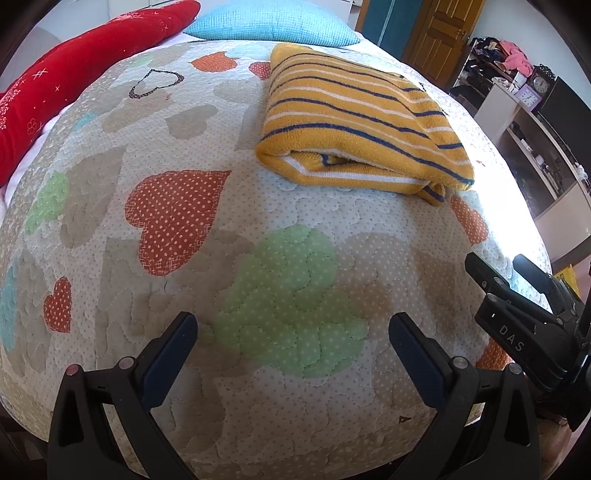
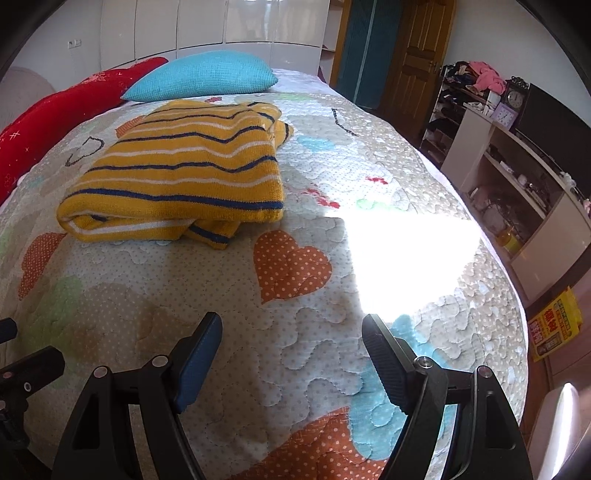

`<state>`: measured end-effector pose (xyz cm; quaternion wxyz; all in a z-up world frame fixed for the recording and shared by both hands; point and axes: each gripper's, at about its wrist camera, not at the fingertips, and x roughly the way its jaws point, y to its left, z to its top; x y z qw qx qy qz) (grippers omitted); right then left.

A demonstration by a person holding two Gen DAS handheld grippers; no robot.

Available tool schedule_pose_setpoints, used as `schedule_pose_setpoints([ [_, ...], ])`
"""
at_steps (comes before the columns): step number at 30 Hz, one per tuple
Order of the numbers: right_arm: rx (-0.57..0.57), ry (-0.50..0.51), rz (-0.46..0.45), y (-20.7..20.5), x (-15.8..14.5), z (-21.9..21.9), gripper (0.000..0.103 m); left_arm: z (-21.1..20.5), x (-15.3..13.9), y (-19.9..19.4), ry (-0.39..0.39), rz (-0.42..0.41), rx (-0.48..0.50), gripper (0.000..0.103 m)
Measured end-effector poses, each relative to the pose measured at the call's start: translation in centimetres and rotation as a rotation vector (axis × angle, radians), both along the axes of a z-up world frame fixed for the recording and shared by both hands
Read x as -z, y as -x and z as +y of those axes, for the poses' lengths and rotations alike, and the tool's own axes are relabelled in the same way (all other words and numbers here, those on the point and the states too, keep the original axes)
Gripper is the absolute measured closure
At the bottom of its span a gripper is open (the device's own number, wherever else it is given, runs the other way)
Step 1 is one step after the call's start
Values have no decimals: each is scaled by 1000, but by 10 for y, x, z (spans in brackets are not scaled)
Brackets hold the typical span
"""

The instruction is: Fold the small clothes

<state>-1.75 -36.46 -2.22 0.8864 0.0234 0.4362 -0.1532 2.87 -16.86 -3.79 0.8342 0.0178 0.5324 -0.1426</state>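
A yellow knit garment (image 1: 354, 122) with navy and white stripes lies folded into a thick rectangle on the quilted bedspread (image 1: 258, 221). In the right wrist view the same garment (image 2: 184, 173) sits left of centre, well ahead of the fingers. My left gripper (image 1: 293, 334) hovers open over a green heart patch, nothing between its fingers, well short of the garment. My right gripper (image 2: 291, 338) is open too, empty, above the quilt near an orange heart. The right gripper's black body (image 1: 524, 321) shows at the right edge of the left wrist view.
A red pillow (image 1: 74, 81) and a turquoise pillow (image 1: 273, 26) lie at the head of the bed. Right of the bed stand white shelves (image 2: 517, 184) with clocks and clutter, a wooden door (image 2: 417, 55) beyond. A bright sun patch (image 2: 402, 254) falls on the quilt.
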Motion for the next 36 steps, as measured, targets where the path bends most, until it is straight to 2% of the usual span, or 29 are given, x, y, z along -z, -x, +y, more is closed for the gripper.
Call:
schedule_pose_setpoints([
  [11, 52, 74, 11, 5, -3, -12, 19, -15, -9, 7, 8, -43, 33, 0],
  [21, 89, 62, 27, 10, -2, -23, 18, -28, -9, 15, -17, -52, 66, 0],
  [36, 74, 69, 24, 12, -4, -16, 16, -26, -8, 18, -2, -44, 63, 0],
])
